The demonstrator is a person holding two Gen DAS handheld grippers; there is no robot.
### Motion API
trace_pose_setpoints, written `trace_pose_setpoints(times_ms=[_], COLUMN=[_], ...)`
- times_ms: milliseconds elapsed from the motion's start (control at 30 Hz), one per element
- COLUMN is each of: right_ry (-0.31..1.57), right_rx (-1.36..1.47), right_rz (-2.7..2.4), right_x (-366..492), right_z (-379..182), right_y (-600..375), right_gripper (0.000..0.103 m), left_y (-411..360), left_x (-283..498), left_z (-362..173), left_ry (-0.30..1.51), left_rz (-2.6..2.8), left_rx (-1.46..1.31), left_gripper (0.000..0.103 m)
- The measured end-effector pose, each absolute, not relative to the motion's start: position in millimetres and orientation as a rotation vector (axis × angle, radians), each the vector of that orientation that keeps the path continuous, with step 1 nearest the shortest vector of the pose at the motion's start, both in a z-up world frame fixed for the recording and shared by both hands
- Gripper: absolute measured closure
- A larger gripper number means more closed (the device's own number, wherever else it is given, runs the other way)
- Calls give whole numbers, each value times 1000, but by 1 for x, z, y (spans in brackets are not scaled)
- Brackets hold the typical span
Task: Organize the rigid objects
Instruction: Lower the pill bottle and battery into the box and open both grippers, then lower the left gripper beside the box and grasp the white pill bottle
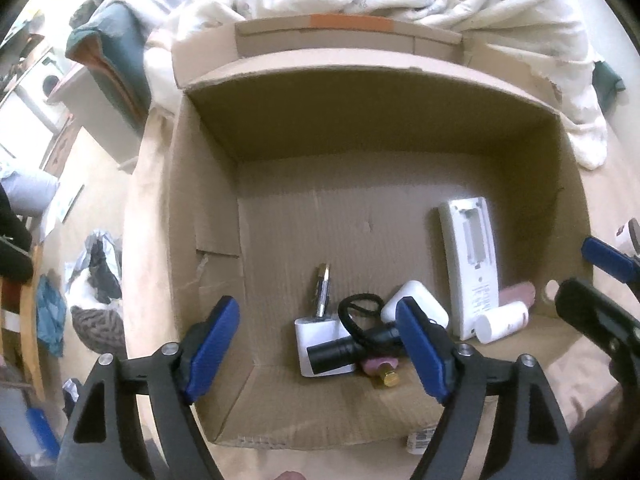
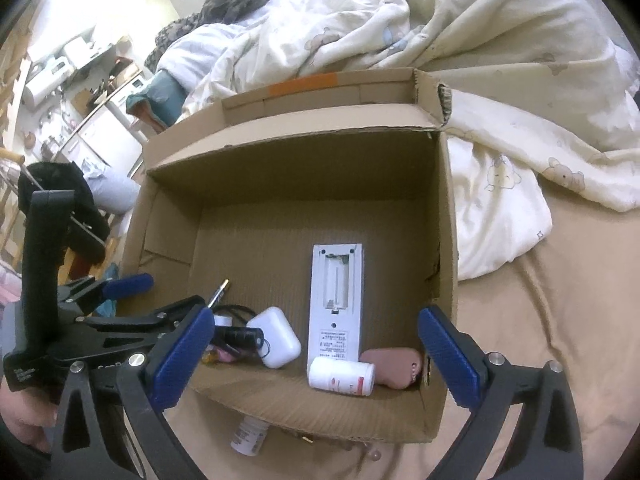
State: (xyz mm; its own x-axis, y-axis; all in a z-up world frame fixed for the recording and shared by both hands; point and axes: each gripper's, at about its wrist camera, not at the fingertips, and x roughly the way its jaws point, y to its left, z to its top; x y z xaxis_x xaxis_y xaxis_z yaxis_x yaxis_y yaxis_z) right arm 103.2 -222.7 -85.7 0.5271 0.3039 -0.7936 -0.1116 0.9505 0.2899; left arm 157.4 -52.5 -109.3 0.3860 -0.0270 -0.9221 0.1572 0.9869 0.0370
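1. A cardboard box (image 1: 208, 208) sits open on a tan bedsheet (image 2: 540, 320), with a rumpled cream duvet (image 2: 460, 40) beyond it.
2. The left gripper (image 1: 320, 348) hovers over the box's near left corner with its blue pads spread wide and nothing between them.
3. The right gripper (image 2: 316, 360) hangs over the near right part of the box, its jaws spread as wide and equally empty.
4. Inside, along the near wall, lies a white remote (image 2: 335, 308) on its face, its battery bay uncovered.
5. A white pill bottle (image 2: 342, 376) lies on its side at the remote's near end, touching a pink foot-shaped item (image 2: 394, 364) in the corner.
6. Left of the remote rests a white earbud case (image 2: 276, 338), and beside that a black cylinder with a cord (image 1: 352, 344) lies across a white adapter (image 1: 316, 332).
7. A pen (image 1: 323, 288) points away from the adapter toward the box's middle.
8. A small pink piece with a brass tip (image 1: 382, 370) sits just nearer than the cylinder.
9. Outside the box, against its near wall, another white bottle (image 2: 250, 436) lies on the sheet.
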Motion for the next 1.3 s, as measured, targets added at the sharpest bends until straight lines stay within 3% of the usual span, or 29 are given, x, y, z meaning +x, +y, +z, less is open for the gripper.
trace_pose_setpoints(times_ms=[700, 967, 1300], right_ry=[942, 1011, 1028], right_rx=[307, 340, 357], right_rz=[176, 136, 126], right_x=[63, 45, 41], right_z=[-58, -72, -77], right_y=[-252, -254, -254], right_gripper=[0, 0, 0], left_y=[-31, -31, -89], left_x=[102, 83, 72], left_z=[-65, -96, -158], left_ry=[1050, 1161, 1317], left_rz=[-76, -125, -298], left_rx=[91, 27, 185], left_gripper=[16, 16, 18])
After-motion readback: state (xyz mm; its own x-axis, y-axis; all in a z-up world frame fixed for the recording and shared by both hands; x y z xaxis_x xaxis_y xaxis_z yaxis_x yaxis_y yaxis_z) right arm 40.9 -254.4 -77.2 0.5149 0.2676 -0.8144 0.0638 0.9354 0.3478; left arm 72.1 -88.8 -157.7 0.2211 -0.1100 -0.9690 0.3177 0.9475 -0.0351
